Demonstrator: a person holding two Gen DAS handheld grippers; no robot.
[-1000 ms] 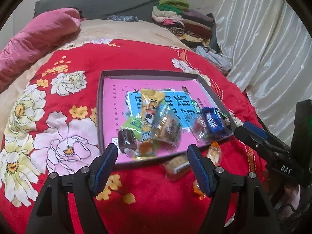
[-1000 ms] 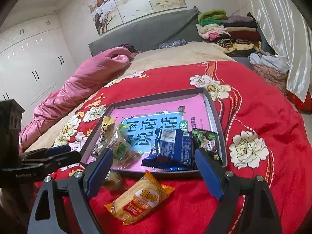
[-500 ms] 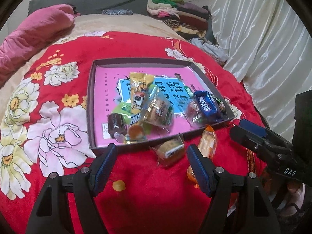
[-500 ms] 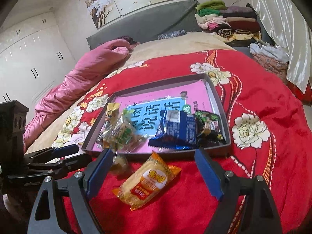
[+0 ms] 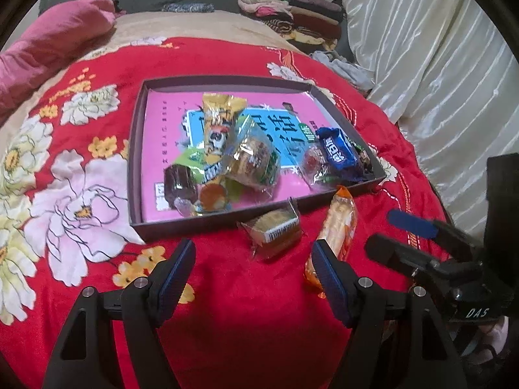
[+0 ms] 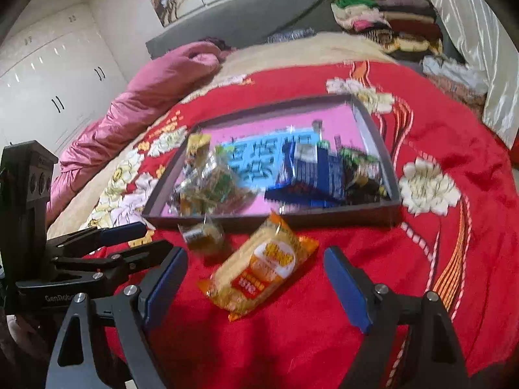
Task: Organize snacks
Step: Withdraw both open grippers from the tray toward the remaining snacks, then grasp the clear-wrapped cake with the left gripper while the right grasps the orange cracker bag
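Note:
A shallow dark tray with a pink bottom lies on the red flowered bedspread and holds several wrapped snacks, among them a blue packet. Two snacks lie on the spread in front of it: a small clear-wrapped cake and an orange packet. My left gripper is open and empty, just short of the small cake. My right gripper is open and empty, its fingers either side of the orange packet.
A pink quilt lies along the left of the bed. Folded clothes are stacked at the head, right. White curtains hang on the right. White wardrobes stand at the far left.
Both grippers have drawn back and tilted down, so the tray sits farther off and the two loose snacks now lie nearer the fingers. Both stay open.

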